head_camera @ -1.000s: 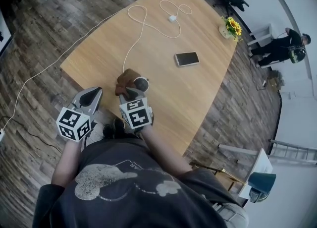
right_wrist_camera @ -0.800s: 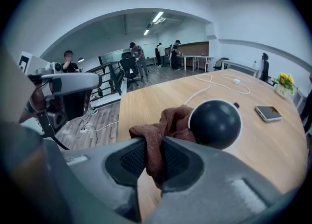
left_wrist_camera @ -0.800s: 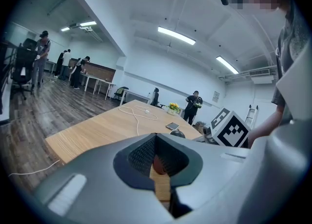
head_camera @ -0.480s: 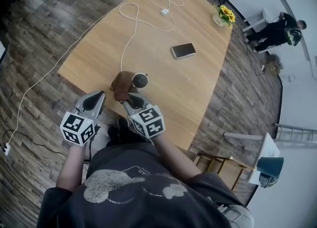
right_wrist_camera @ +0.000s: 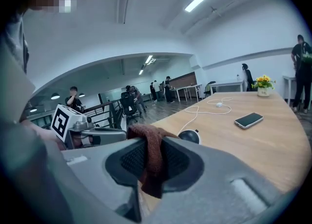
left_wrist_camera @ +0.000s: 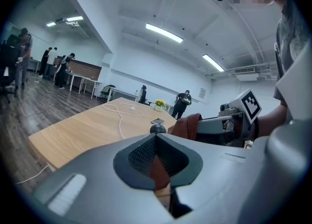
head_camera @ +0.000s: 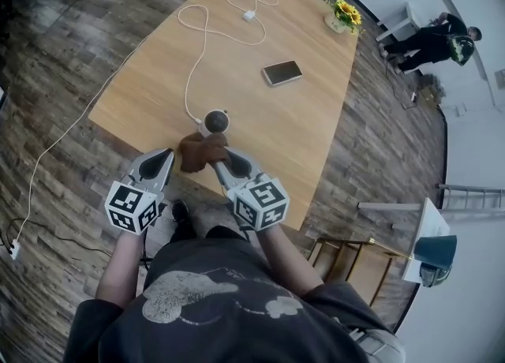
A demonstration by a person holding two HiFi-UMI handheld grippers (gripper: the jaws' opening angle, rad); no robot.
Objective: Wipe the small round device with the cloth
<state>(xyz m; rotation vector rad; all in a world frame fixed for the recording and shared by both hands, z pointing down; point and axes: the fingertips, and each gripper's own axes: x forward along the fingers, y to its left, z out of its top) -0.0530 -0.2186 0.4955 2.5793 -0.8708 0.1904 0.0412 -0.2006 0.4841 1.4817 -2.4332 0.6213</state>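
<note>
The right gripper (head_camera: 218,156) has its jaws clamped on the bunched-up reddish-brown cloth (head_camera: 199,150), which drapes over the tips and hangs down between them. The small round device with the dark top (head_camera: 216,122) sits on the light wooden table (head_camera: 300,132) near the front edge, just past the cloth. Can't tell if they touch. Its dark side faces up and it's round, so no real long axis. A white cable (head_camera: 189,89) trails off across the table. The left gripper (head_camera: 162,154) is closed on nothing, just beside the cloth.
</note>
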